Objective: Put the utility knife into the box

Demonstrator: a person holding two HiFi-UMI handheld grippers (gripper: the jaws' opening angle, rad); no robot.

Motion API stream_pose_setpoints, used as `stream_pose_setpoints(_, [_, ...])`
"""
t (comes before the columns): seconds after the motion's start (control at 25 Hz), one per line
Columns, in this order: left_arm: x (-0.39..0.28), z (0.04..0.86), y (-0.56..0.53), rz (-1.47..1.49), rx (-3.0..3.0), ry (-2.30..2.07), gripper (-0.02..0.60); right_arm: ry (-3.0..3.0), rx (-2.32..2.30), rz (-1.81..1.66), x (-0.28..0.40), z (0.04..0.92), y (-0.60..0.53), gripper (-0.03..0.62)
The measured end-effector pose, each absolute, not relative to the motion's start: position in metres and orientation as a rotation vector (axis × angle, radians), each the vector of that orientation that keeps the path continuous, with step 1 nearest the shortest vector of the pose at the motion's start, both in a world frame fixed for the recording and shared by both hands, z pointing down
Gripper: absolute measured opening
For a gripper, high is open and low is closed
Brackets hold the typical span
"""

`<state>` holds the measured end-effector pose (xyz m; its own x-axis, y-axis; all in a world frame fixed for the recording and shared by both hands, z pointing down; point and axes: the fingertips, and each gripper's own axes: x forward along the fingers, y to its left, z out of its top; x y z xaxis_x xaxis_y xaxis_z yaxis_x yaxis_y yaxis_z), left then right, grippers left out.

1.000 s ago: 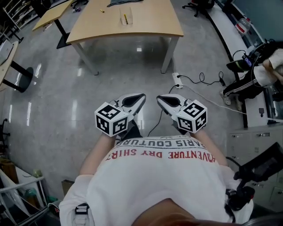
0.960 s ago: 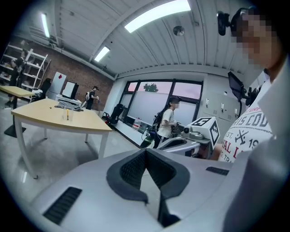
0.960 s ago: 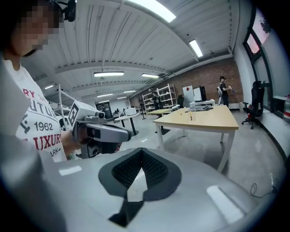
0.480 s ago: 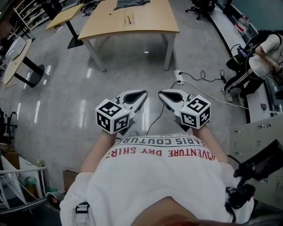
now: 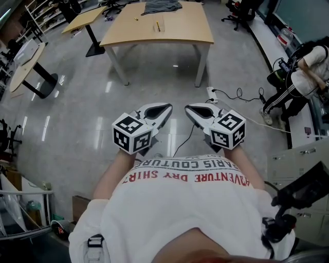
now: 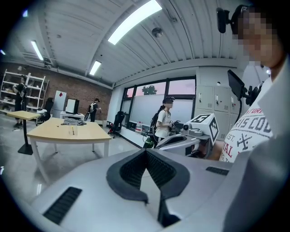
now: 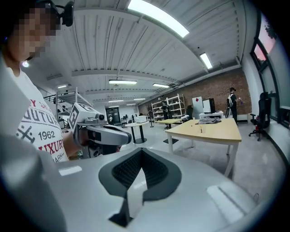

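Pale wood is where the job lies: the worktop [image 5: 180, 32] stands well apart from us across a bare stretch of grey floor [image 5: 154, 77]. On it we see a slim yellow thing [image 5: 158, 25], which we take for the utility knife. It lies against a small pale rectangle that may be the box. At this range we cannot tell whether it sits inside, on top or just beside. A grey cloth [image 5: 161, 6] lies at the far edge.

Our left tongs [image 5: 165, 108] and right tongs [image 5: 190, 108] are held close to the chest, side by side and near each other. In each gripper view the dark pads meet at the tip with nothing between them, so both are closed and empty.

We judge the step in hand to be the approach, with no handling begun. To do it well, we should walk up square to the near edge and mind the white power strip and cable [image 5: 211, 94] on the floor by the right-hand leg. We should stop close enough to look straight down on the yellow thing and settle where it truly lies. Only then should we part one pair of tongs, line its pads across the knife's narrow width, and keep the other pair free to steady the box.
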<state>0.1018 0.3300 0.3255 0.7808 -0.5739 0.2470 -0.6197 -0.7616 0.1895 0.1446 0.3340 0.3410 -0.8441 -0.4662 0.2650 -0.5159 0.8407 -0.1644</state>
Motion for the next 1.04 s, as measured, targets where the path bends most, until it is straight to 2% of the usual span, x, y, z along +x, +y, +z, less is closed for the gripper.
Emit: stream_pose_setpoints(1.04, [0.135, 0.334, 0.353, 0.294, 2.756, -0.936, 0.003, -2.825, 0.750, 0.303, 0.171, 0.343, 0.356, 0.002])
